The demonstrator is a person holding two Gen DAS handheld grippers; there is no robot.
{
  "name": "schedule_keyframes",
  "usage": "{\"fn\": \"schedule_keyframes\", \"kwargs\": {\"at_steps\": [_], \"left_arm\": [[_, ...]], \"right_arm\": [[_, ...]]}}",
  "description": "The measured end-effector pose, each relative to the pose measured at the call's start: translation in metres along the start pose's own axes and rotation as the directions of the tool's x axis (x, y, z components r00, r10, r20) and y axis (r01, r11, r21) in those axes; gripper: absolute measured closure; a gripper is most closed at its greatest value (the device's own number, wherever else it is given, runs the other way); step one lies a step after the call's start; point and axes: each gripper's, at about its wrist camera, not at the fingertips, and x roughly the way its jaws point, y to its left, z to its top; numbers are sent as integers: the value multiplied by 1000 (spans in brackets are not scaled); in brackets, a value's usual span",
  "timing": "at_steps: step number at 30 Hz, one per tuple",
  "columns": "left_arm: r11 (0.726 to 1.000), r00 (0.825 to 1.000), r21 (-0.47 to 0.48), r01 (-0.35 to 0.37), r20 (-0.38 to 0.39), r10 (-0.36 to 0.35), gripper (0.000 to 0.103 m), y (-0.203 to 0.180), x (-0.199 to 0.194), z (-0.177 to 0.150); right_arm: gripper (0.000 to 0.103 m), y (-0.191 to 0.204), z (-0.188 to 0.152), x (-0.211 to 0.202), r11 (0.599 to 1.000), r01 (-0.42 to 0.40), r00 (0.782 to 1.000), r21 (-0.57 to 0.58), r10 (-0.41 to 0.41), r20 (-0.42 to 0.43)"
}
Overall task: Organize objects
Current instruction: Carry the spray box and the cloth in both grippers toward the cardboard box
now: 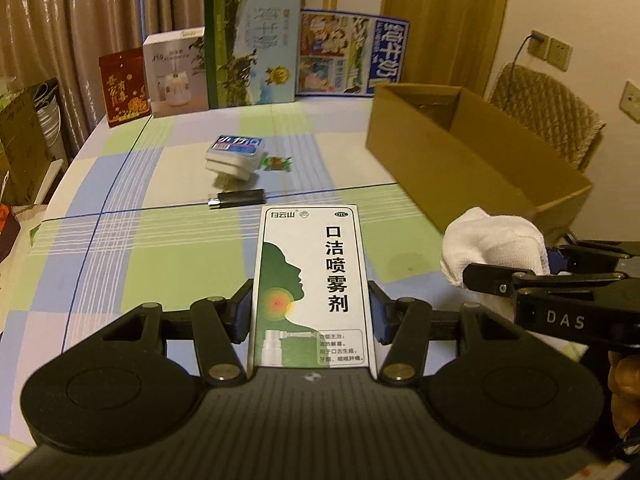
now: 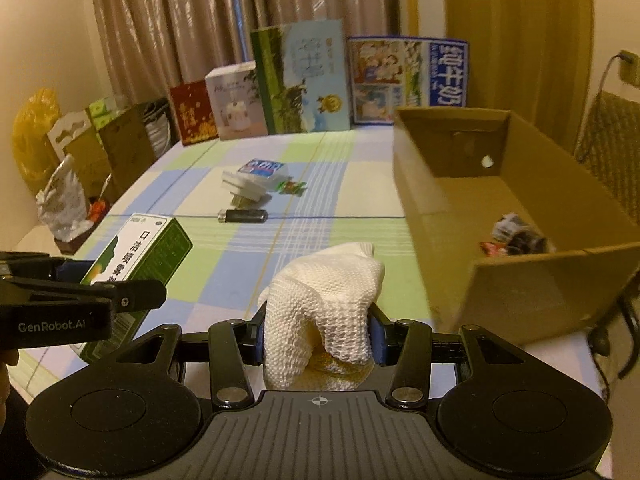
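My left gripper (image 1: pixel 311 312) is shut on a white and green spray box (image 1: pixel 310 280), held above the checked tablecloth (image 1: pixel 160 240). The same spray box (image 2: pixel 140 252) shows at the left of the right wrist view. My right gripper (image 2: pixel 320 332) is shut on a white knitted cloth (image 2: pixel 324 304), which also appears as a white cloth (image 1: pixel 492 244) beside the left gripper. An open cardboard box (image 2: pixel 520 284) stands to the right with a few small packets (image 2: pixel 516 236) inside. On the table lie a black USB stick (image 2: pixel 243 215), a white and blue packet stack (image 2: pixel 252 180) and a green candy (image 2: pixel 292 187).
Several upright printed boxes (image 1: pixel 252 48) line the table's far edge before the curtains. A woven chair (image 1: pixel 548 112) stands behind the cardboard box (image 1: pixel 460 152). Bags and cartons (image 2: pixel 80 148) crowd the floor to the left of the table.
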Motion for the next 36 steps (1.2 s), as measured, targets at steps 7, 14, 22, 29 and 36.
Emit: {"fn": "schedule_keyframes", "kwargs": {"at_steps": [7,14,22,29,36], "left_arm": [[1000,1000,-4,10,26,-10,53,-23,-30,-6],[1000,999,-5,18,41,-18,53,-38,-49,-9],[1000,998,5,31,48,-31,53,-53,-57,-7],[999,998,12,45,53,-45,53,-62,-60,-5],[999,997,12,47,53,-48,53,-64,-60,-3]], "right_arm": [[59,-12,-7,-43,999,35,998,25,-36,42],[59,-19,-11,-70,998,50,996,42,-53,69],[59,-27,-12,-83,996,57,995,62,-62,84],[59,-31,-12,-89,996,58,993,67,-64,95],[59,-33,-12,-93,996,61,993,71,-68,102]]}}
